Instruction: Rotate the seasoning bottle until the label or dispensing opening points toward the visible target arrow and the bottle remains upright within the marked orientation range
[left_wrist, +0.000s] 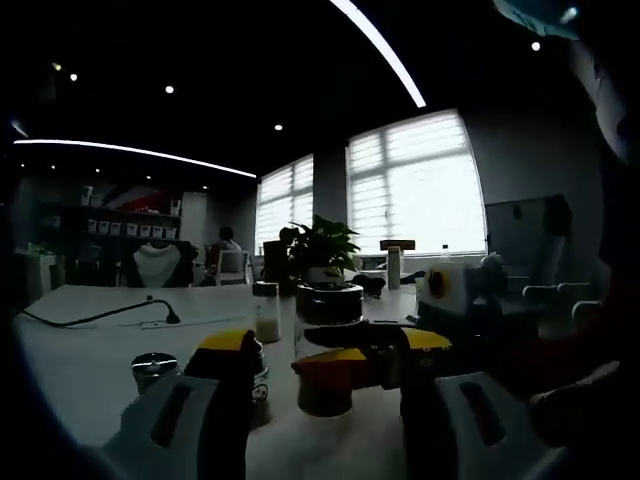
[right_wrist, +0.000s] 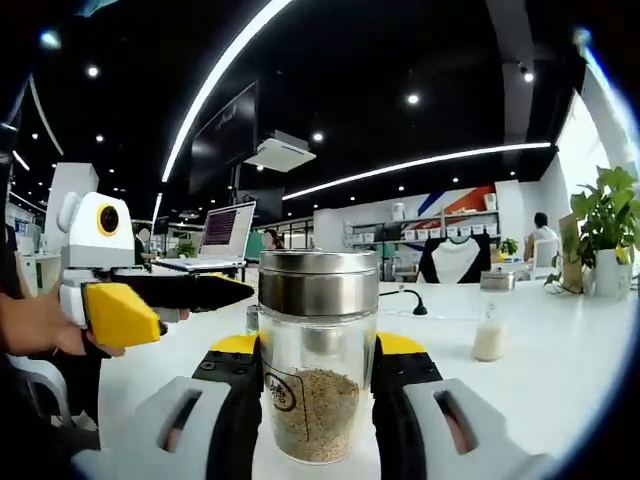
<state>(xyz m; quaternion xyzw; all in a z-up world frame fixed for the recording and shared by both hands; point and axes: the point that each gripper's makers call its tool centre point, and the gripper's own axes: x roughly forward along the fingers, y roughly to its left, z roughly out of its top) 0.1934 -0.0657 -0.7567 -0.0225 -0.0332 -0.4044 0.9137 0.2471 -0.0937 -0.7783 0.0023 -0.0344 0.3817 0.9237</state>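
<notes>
Gripping: the right gripper (right_wrist: 318, 400) pinches the seasoning bottle (right_wrist: 318, 360) between its two yellow-tipped jaws, the glass touching both.
Bottle: upright on the white table (right_wrist: 540, 360), clear glass with a metal lid (right_wrist: 318, 283), pale grains filling its lower part, a label (right_wrist: 283, 392) on the lower left of the glass in the right gripper view.
Left gripper: seen in the right gripper view at (right_wrist: 200, 292), held by a hand (right_wrist: 40, 325) just to the left of the bottle's lid, its jaws spread; in the left gripper view (left_wrist: 330, 360) its jaws stand apart with the bottle (left_wrist: 328, 345) between them.
Crossing: in the left gripper view the right gripper (left_wrist: 375, 355) reaches in from the right onto the bottle.
Nearby: a small white bottle (right_wrist: 488, 338) stands on the table to the right, well apart; a potted plant (right_wrist: 608, 230) and a laptop (right_wrist: 222, 238) sit farther back.
</notes>
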